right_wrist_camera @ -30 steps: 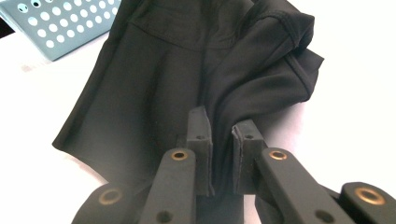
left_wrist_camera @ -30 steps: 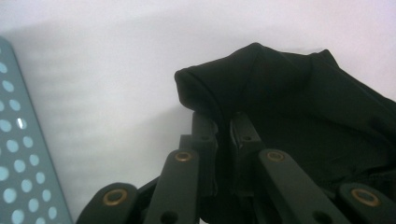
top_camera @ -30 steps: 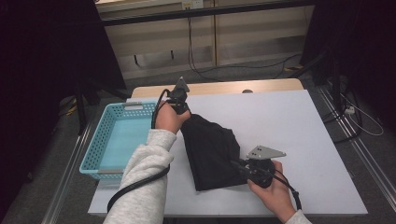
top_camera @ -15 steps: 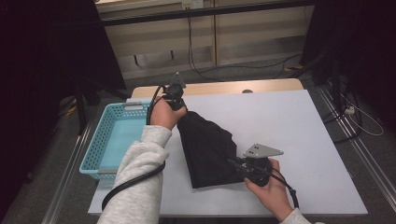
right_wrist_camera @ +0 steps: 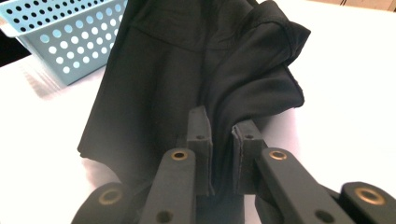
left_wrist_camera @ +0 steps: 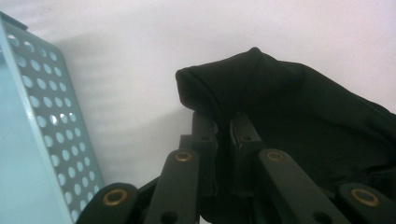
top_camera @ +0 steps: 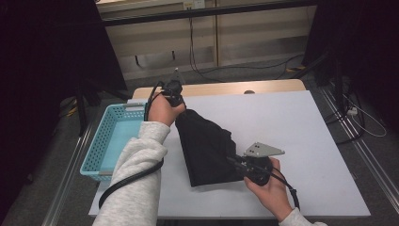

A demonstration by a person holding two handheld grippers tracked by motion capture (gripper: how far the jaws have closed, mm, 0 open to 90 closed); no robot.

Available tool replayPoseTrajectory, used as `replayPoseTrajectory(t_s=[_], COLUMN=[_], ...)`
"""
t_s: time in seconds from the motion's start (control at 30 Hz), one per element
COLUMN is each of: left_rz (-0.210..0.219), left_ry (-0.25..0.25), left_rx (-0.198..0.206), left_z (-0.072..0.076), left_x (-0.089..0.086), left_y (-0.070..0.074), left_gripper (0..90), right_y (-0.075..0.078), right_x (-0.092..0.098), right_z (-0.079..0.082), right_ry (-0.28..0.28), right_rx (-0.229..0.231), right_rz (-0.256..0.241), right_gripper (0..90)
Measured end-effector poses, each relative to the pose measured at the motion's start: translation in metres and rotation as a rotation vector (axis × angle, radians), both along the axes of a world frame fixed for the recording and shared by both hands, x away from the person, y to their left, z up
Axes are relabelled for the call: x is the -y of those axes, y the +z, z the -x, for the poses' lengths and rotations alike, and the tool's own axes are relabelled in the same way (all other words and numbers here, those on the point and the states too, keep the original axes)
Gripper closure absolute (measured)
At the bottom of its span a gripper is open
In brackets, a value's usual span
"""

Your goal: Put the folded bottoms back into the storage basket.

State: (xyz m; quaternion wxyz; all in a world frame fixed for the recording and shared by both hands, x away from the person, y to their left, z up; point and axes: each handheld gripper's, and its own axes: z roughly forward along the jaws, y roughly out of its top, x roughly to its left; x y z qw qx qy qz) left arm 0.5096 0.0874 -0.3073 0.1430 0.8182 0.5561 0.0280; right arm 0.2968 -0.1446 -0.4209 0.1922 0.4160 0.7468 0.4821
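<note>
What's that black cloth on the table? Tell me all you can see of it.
The black cloth is a soft, matte, thin fabric with stitched seams and hems, perhaps a garment. It lies folded and creased on the white table, beside the light blue basket but apart from it. The left tongs pinch its far corner, lifted slightly; the right tongs pinch its near edge.

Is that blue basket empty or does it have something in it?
Empty as far as visible: the basket shows a bare floor, though the sleeve hides one corner.
</note>
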Motion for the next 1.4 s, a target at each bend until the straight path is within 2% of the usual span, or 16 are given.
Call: replayPoseTrajectory(t_s=[0.4, 0.5, 0.87, 1.13, 1.4], left_rz=[-0.024, -0.032, -0.092, -0.112, -0.108], left_ry=[0.016, 0.017, 0.033, 0.034, 0.047], left_rx=[-0.006, -0.012, -0.065, -0.071, -0.064], left_z=[-0.005, -0.006, -0.012, -0.014, -0.016], left_x=[-0.005, -0.006, -0.009, -0.01, -0.015], left_y=[0.013, 0.016, 0.025, 0.034, 0.046], left_gripper=[83.4, 83.5, 83.5, 83.5, 83.6], right_y=[0.007, 0.008, 0.012, 0.017, 0.023], right_x=[-0.007, -0.007, -0.012, -0.015, -0.02], right_z=[0.001, 0.002, 0.0, -0.001, -0.002], right_ry=[0.004, 0.0, 0.008, 0.013, 0.015], right_rx=[0.057, 0.075, 0.099, 0.118, 0.146], right_rz=[-0.023, -0.041, -0.054, -0.056, -0.067], right_gripper=[80.7, 80.7, 80.7, 80.7, 80.6])
